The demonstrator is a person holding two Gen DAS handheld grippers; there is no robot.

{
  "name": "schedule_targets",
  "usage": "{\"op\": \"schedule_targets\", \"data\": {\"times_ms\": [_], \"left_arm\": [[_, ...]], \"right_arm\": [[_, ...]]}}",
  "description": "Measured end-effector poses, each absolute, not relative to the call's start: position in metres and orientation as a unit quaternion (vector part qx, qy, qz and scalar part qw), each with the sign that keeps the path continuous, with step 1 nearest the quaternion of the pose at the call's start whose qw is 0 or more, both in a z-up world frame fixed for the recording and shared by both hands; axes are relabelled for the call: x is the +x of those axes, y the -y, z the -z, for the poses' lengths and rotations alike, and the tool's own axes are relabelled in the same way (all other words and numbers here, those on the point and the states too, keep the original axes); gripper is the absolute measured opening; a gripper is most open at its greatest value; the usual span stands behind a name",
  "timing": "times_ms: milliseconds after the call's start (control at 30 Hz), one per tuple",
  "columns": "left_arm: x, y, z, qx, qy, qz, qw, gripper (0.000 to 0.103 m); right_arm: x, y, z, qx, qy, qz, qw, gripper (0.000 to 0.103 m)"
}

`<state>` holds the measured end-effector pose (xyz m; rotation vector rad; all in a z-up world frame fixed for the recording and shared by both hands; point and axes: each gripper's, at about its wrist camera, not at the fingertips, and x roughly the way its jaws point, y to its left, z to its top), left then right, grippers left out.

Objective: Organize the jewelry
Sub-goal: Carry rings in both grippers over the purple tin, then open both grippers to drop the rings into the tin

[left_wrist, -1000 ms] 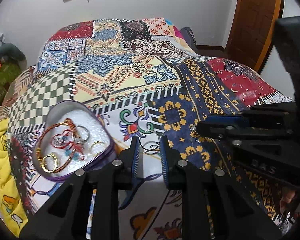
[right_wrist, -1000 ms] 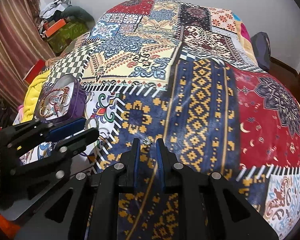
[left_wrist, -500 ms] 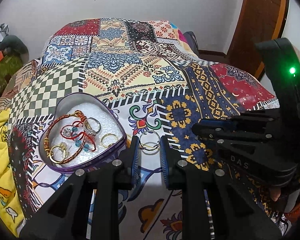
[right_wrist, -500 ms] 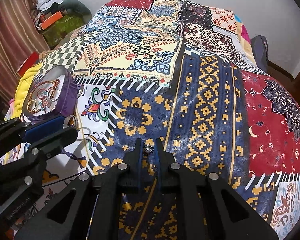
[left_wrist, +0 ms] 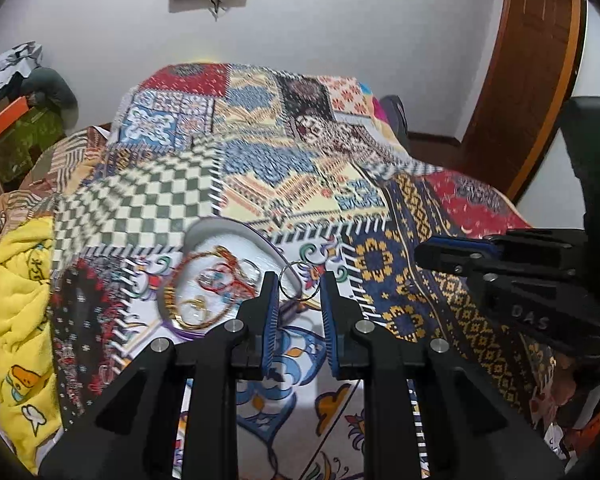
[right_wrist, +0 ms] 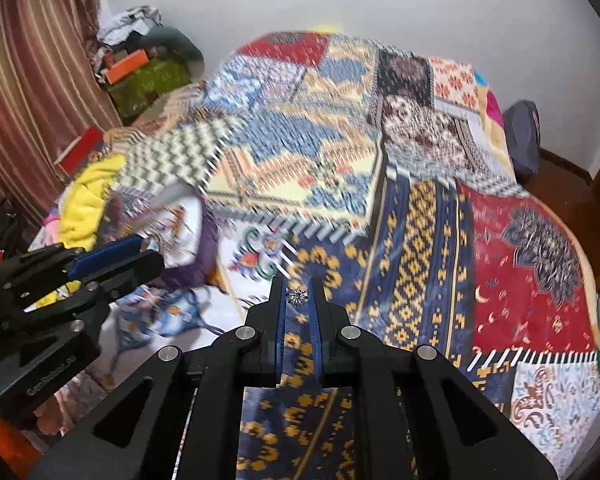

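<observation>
Patchwork bedspread [left_wrist: 284, 184] covers a bed in a white-walled room; a wooden door [left_wrist: 532, 80] stands at the right of the left wrist view, a striped curtain [right_wrist: 28, 80] at the left of the right wrist view. Yellow blanket [left_wrist: 20, 300] bunched along the bed's left edge. Both views carry motion blur.

Left gripper [left_wrist: 299, 290]: jaws parted, with a thin silver ring [left_wrist: 300, 282] standing in the gap between the fingertips. Contact between the ring and the blue pads cannot be confirmed, as the ring's outline sits just clear of both fingers in this view; it may be pinched lower down, where it is hidden. The ring overlaps the right rim of the purple heart-shaped tin [left_wrist: 220, 240].

The tin rests on the bedspread just left of the left gripper, white-lined. Inside: a red-and-gold cord bracelet [left_wrist: 204, 280], gold rings [left_wrist: 194, 304] near the front, and further small pieces too blurred to identify. In the right wrist view the tin [right_wrist: 188, 236] appears at left, just beyond the left gripper's fingers [right_wrist: 116, 258].

Right gripper [right_wrist: 298, 294]: jaws drawn in close, clamping a small silver star-shaped piece [right_wrist: 298, 295] at the fingertips, above the navy-and-gold panel of the bedspread. In the left wrist view this gripper [left_wrist: 428, 254] sits to the right, well apart from the tin.
</observation>
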<state>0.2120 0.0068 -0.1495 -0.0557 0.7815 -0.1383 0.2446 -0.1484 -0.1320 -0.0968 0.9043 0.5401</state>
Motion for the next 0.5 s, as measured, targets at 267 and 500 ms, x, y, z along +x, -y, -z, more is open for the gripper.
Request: {"op": "schedule_targets", "data": {"times_ms": [267,500], "left_arm": [[0.195,-0.03,0.126,-0.034,-0.352,0.044,0.934,0.02],[0.188,-0.054,0.117,-0.045,-0.337,0.02,0.94,0.02]], "right_arm": [[0.235,0.129,0.099,-0.039,-0.395,-0.285,0.873,0.01],[0.234,0.104,0.083,-0.037,-0.373,-0.314,0.872,0.01]]}}
